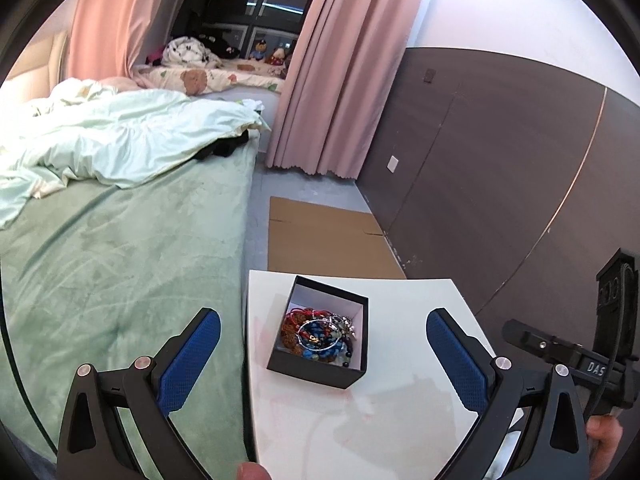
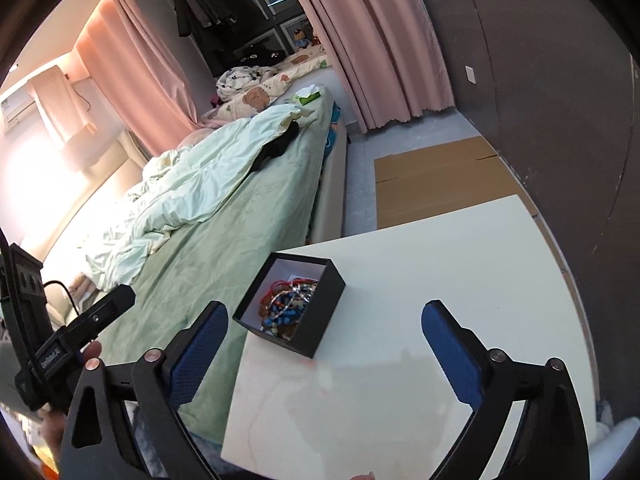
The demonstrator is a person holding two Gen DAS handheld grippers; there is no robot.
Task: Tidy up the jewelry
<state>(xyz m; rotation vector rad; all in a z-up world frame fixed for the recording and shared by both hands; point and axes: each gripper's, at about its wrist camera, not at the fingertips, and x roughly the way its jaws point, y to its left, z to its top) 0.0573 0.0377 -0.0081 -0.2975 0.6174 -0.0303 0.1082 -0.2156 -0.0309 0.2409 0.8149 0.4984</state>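
A small black box (image 1: pixel 320 376) with a white lining stands on the white table (image 1: pixel 400 420). It holds a tangle of jewelry (image 1: pixel 320 334): red cords, blue beads and a silver bangle. My left gripper (image 1: pixel 322 330) hovers above and in front of the box, open wide, its blue pads bare. In the right wrist view the same black box (image 2: pixel 320 328) with the jewelry (image 2: pixel 286 306) lies ahead and left of centre. My right gripper (image 2: pixel 324 316) is open too, with nothing between its fingers. Each gripper shows at the edge of the other's view, in a hand.
A bed with a green cover (image 1: pixel 120 260) and a crumpled pale duvet (image 1: pixel 128 140) runs along the table's left side. Flat cardboard (image 1: pixel 328 236) lies on the floor beyond the table. A dark wall panel (image 1: pixel 500 160) rises to the right. Pink curtains (image 1: pixel 332 80) hang behind.
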